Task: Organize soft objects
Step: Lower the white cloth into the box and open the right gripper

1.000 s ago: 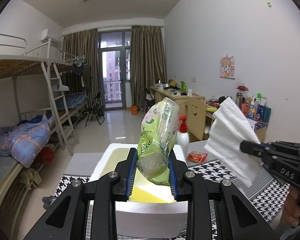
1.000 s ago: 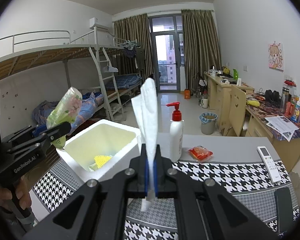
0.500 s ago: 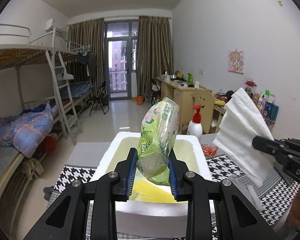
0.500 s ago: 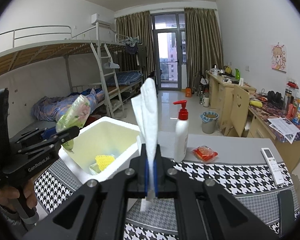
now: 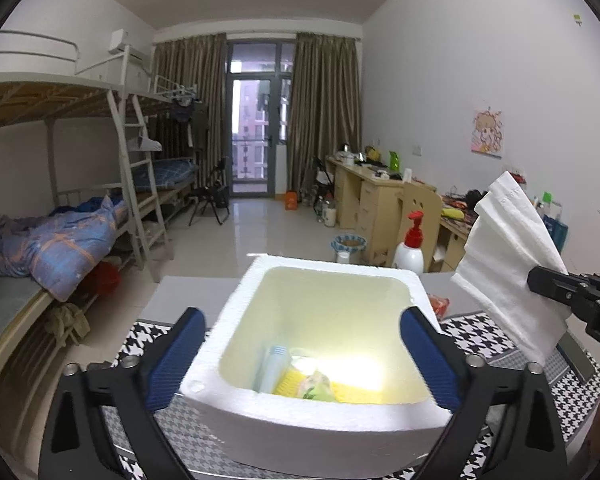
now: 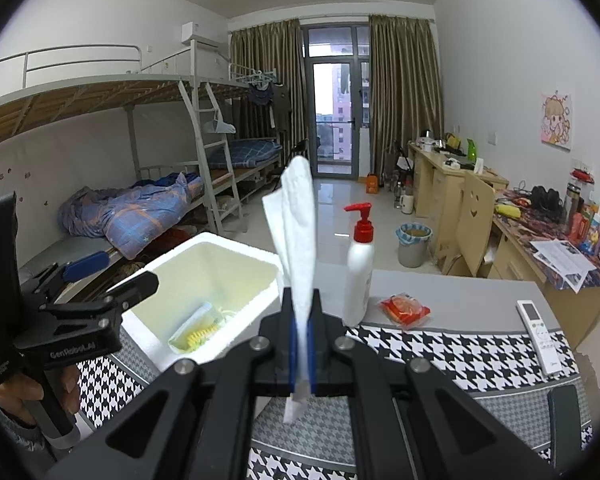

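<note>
Tissue (image 6: 298, 236) stands pinched in the right tongs (image 6: 300, 354); left tongs (image 5: 300, 356) hang spread over the foam box (image 5: 300, 420). Next, I judge, it goes into that box.

Left gripper (image 5: 302, 354): black frame, blue finger pads, silver screws, white lettering. Right gripper (image 6: 301, 346): same black, blue pads.

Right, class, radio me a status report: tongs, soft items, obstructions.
Left tongs open over foam box. Right tongs shut on white cloth. Nothing obstructing.
</note>
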A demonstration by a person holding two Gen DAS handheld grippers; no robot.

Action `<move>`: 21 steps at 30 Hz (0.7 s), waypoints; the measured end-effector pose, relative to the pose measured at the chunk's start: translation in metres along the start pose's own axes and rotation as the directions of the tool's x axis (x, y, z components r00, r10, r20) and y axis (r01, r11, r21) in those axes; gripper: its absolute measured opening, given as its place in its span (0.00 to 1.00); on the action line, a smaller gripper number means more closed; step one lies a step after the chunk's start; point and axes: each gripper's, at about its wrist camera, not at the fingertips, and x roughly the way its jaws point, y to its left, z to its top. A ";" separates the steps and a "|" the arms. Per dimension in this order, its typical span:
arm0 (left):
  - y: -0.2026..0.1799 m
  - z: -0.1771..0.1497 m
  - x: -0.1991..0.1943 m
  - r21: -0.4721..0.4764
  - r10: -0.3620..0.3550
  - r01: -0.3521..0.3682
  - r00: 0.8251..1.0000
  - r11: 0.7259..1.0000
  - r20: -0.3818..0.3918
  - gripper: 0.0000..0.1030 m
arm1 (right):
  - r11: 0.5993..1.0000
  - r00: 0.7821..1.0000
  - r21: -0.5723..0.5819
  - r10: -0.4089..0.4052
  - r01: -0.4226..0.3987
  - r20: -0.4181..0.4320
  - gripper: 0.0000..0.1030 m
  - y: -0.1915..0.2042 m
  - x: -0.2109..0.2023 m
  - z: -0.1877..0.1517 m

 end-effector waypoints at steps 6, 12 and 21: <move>0.008 0.000 -0.014 -0.004 0.025 -0.024 0.999 1.000 0.033 0.99 | 1.000 1.000 -0.025 0.011 -0.011 0.015 0.06 0.009 -0.001 0.009; 0.015 0.000 -0.024 -0.007 0.038 -0.037 0.998 0.999 0.055 0.99 | 0.998 0.999 -0.041 0.050 -0.050 0.017 0.06 0.020 0.000 0.014; 0.030 -0.008 -0.039 -0.033 0.076 -0.073 0.994 0.997 0.084 0.99 | 0.991 0.993 -0.064 0.115 -0.115 -0.002 0.06 0.036 0.011 0.022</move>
